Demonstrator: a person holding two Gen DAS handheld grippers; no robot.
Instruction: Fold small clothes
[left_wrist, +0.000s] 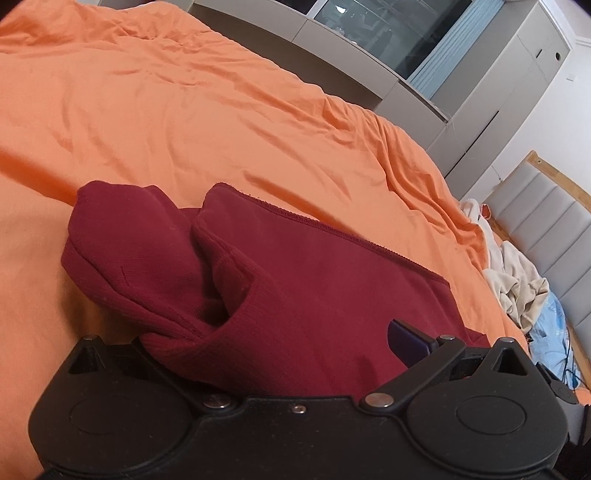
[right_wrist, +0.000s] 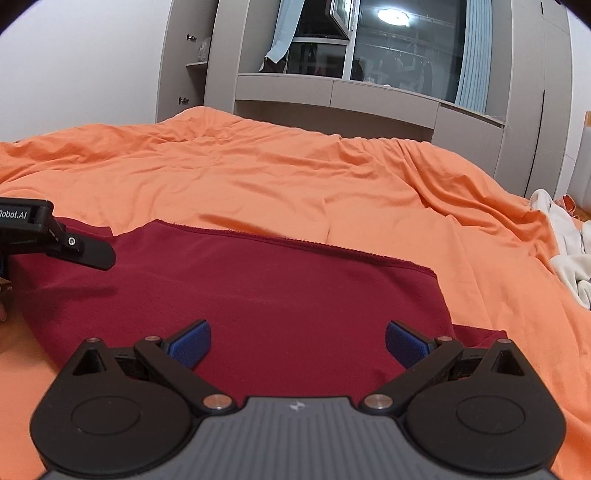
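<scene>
A dark red garment (left_wrist: 332, 288) lies on the orange bedsheet (left_wrist: 184, 110). Its ribbed sleeve and cuff (left_wrist: 155, 266) are bunched up at the left. My left gripper (left_wrist: 299, 332) is open low over the garment's near part. Its right blue pad (left_wrist: 404, 341) shows, while the cuff drapes over and hides the left finger. In the right wrist view the garment (right_wrist: 258, 288) lies flat. My right gripper (right_wrist: 297, 332) stands open above its near edge, nothing between the blue pads (right_wrist: 192, 345). One black finger (right_wrist: 92, 254) of the left gripper reaches in over the garment's left side.
A heap of cream and light blue clothes (left_wrist: 521, 284) lies at the bed's right edge, also the cream heap (right_wrist: 569, 254). A grey padded headboard (left_wrist: 546, 221) stands behind it. Grey cabinets (right_wrist: 332, 96) and a dark window (right_wrist: 402, 48) line the far side.
</scene>
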